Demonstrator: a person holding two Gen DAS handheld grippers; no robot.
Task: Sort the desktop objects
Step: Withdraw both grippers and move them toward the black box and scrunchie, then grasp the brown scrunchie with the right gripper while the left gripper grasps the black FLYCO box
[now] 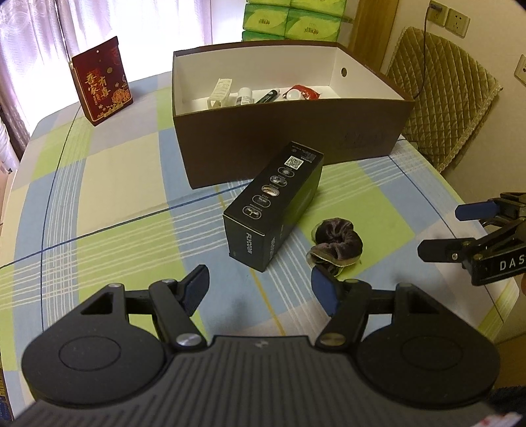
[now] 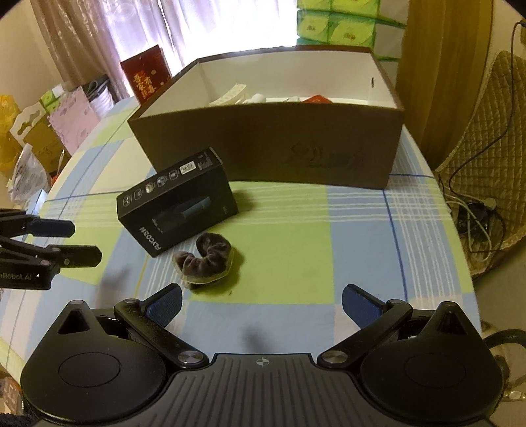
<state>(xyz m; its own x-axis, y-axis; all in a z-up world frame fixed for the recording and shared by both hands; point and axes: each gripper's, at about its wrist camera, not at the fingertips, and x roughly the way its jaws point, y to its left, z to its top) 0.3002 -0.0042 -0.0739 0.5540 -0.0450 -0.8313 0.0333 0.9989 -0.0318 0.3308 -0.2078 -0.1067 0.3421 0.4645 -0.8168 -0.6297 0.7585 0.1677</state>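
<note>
A black product box [image 1: 274, 205] lies on the checked tablecloth in front of a large brown storage box [image 1: 289, 131]. A dark velvet scrunchie [image 1: 337, 246] lies just right of it. The storage box holds several small items, among them a white tube and a red packet [image 1: 304, 92]. My left gripper [image 1: 261, 284] is open and empty, just short of the black box. My right gripper [image 2: 261, 300] is open and empty, just short of the scrunchie [image 2: 205, 259]. The black box [image 2: 177, 202] and the storage box [image 2: 269, 138] also show in the right wrist view.
A red gift bag [image 1: 103, 82] stands at the table's back left. Green tissue packs [image 1: 292, 19] are stacked behind the storage box. A quilted chair [image 1: 440, 98] stands right of the table, with cables [image 2: 473, 210] on the floor. Boxes and bags [image 2: 39, 131] lie off the left edge.
</note>
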